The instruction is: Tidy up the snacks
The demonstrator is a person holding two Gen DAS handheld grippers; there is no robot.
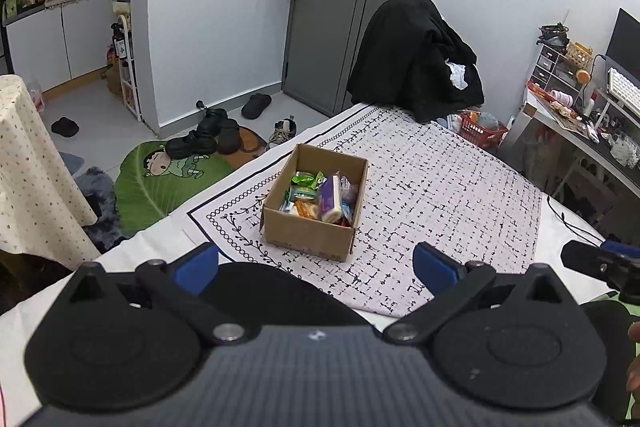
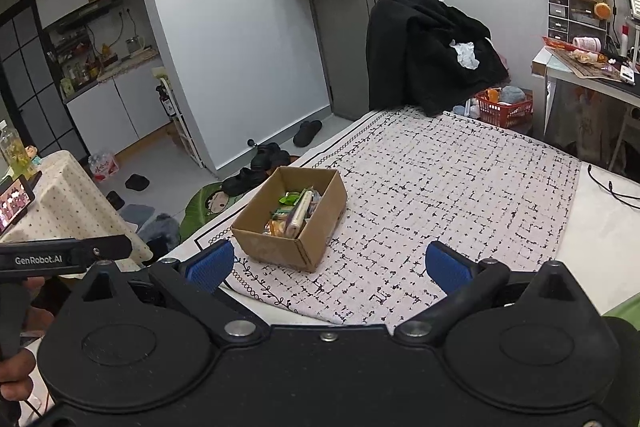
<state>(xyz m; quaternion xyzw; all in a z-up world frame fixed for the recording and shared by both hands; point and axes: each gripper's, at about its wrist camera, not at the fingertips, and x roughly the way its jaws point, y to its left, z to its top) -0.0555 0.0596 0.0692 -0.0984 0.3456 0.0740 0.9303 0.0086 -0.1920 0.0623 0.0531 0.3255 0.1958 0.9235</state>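
At frame centre, snack packets are seen gathered in the cardboard box. Left claw and right claw are held released, empty; any remaining step cannot be told.

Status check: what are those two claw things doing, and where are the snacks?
Left gripper open, empty. Right gripper open, empty. Snacks in cardboard box on patterned cloth. Nothing blocking.

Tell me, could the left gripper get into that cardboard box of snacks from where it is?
Probably yes. The left gripper is open and holds nothing, the cardboard box sits just ahead on the patterned cloth, its top is open, and nothing lies between them.
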